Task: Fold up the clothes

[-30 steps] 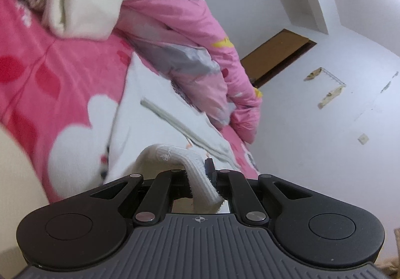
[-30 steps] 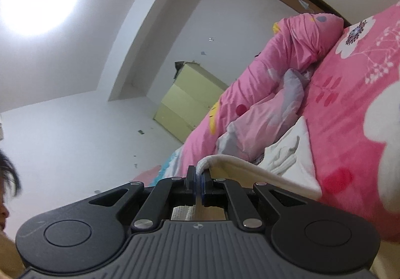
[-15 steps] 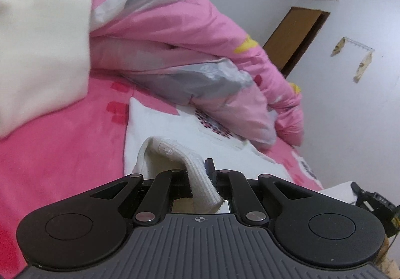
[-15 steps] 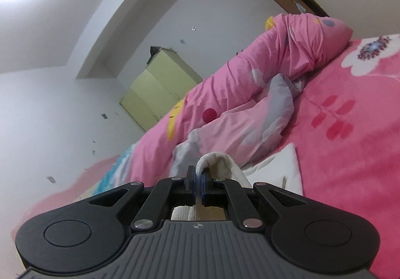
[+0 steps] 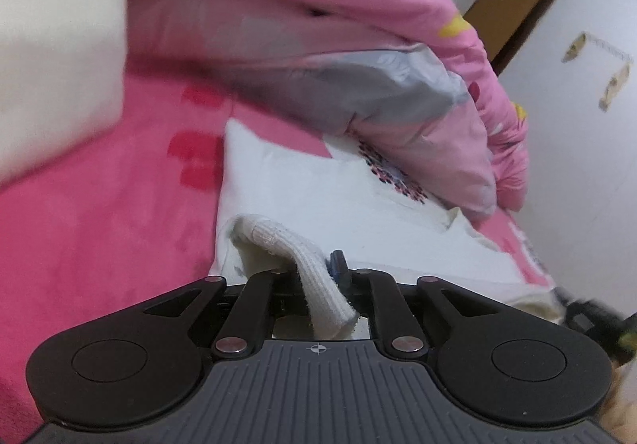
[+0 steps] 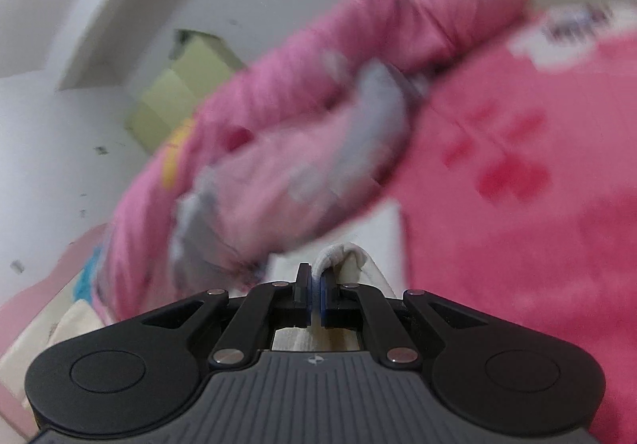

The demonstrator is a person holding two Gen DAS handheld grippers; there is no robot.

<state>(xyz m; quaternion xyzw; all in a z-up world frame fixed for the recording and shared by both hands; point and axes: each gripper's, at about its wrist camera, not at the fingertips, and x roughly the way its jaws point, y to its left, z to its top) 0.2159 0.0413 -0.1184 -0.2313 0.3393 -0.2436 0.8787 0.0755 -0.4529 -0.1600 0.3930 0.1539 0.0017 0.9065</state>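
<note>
Left wrist view: the left gripper [image 5: 318,281] has a ribbed white cuff [image 5: 318,277] of the white garment [image 5: 358,213] lying between its fingers. The jaws are opening at this moment; the knit still sits in the gap and touches the blue pad on the right finger, and its loose end hangs back toward the camera. Just ahead of the fingertips the cuff bends over and joins the rest of the garment, which lies flat on the pink bedspread [image 5: 99,237]. A dark printed motif [image 5: 392,177] shows on the fabric farther ahead and to the right. Beyond it a pink and grey quilt [image 5: 358,58] is bunched up, its lower edge resting on the garment's far side. Up and to the left is a blurred cream cloth [image 5: 55,46]. Far right, a brown door [image 5: 509,22] stands in the white wall.

Right wrist view: the right gripper [image 6: 315,291] is clamped on a thin cream edge of the same garment [image 6: 342,257], which rises in a small loop just past the fingertips and drops to the right. The picture is blurred. The quilt [image 6: 298,133] lies ahead, the bedspread [image 6: 517,225] to the right, a yellow-green cabinet [image 6: 179,98] far off to the left.
</note>
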